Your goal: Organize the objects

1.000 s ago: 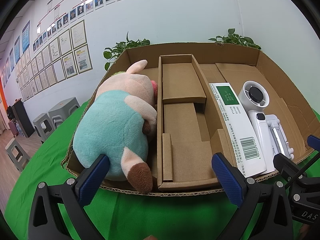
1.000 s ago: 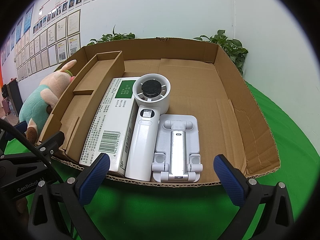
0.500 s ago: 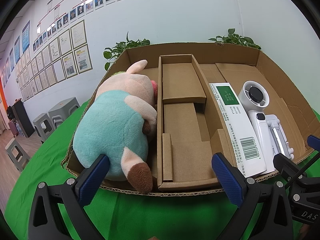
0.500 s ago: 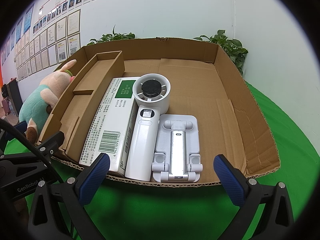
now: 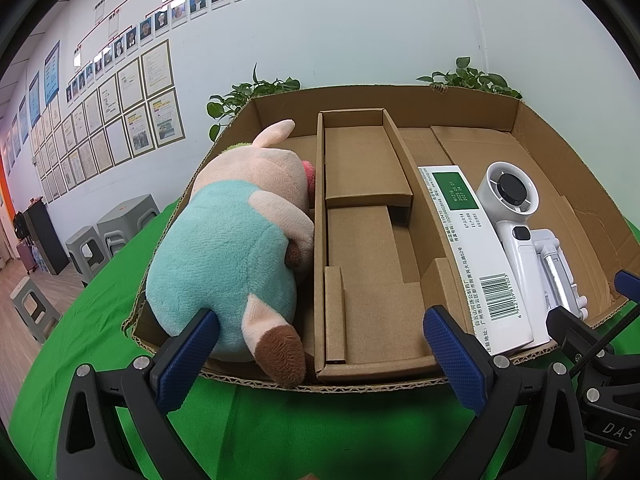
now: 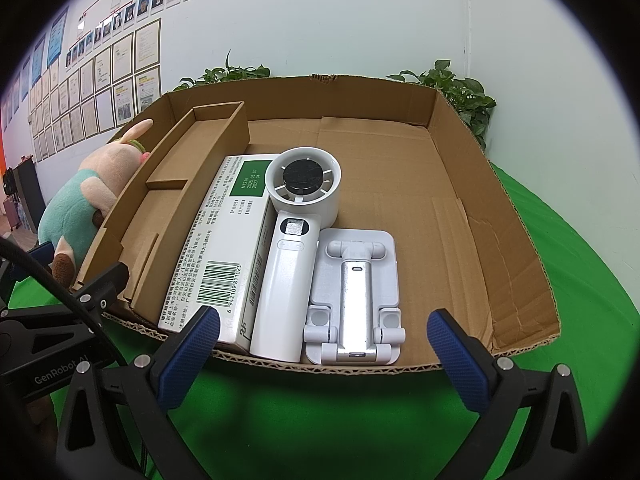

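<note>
Now both our left gripper (image 5: pixel 320 356) and right gripper (image 6: pixel 322 354) are spread, empty. At ten o'clock, the teal-and-cream plush toy (image 5: pixel 236 256) overhangs the brown cardboard tray (image 5: pixel 400 100); a careless nudge could tip it out.

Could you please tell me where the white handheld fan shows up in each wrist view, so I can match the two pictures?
Left wrist view: the white handheld fan lies at the far right, inside the cardboard box.
Right wrist view: the fan lies near the centre, its round head towards the back.
Shared landmark: the white and green carton lies along the fan's left side in both views.
</note>
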Demonstrator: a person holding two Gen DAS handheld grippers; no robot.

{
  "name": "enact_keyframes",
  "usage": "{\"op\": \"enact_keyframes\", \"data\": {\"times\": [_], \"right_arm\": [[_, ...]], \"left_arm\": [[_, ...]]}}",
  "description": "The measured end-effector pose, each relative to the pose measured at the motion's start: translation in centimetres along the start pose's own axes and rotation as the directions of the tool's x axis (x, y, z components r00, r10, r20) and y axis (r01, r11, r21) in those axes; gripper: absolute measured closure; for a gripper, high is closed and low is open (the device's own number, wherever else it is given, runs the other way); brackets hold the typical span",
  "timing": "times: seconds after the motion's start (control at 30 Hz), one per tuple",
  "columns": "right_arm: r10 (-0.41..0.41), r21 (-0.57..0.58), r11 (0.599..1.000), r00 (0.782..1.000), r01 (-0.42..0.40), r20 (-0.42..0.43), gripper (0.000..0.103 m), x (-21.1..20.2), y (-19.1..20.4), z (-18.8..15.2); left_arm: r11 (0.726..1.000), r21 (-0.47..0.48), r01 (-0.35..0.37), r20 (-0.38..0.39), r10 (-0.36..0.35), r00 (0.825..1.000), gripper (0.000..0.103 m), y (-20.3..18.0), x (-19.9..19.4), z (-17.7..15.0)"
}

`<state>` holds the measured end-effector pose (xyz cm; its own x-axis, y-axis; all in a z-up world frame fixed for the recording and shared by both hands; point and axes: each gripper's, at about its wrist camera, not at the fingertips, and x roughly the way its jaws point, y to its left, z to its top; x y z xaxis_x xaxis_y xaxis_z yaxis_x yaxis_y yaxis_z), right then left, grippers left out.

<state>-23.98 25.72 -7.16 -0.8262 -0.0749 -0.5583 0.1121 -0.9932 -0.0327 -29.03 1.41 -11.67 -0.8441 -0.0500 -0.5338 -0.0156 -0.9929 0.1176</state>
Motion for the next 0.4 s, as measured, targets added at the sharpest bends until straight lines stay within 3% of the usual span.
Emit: {"op": "enact_keyframes", "data": {"times": [0.4], "right_arm": [[0.0,0.0,1.0,1.0,0.0,0.0,0.0,-0.02,0.0,-0.01]], "left_arm": [[1.0,-0.012,0.012,-0.001,-0.012,1.0,0.0,0.25,0.11,0.01]]}}
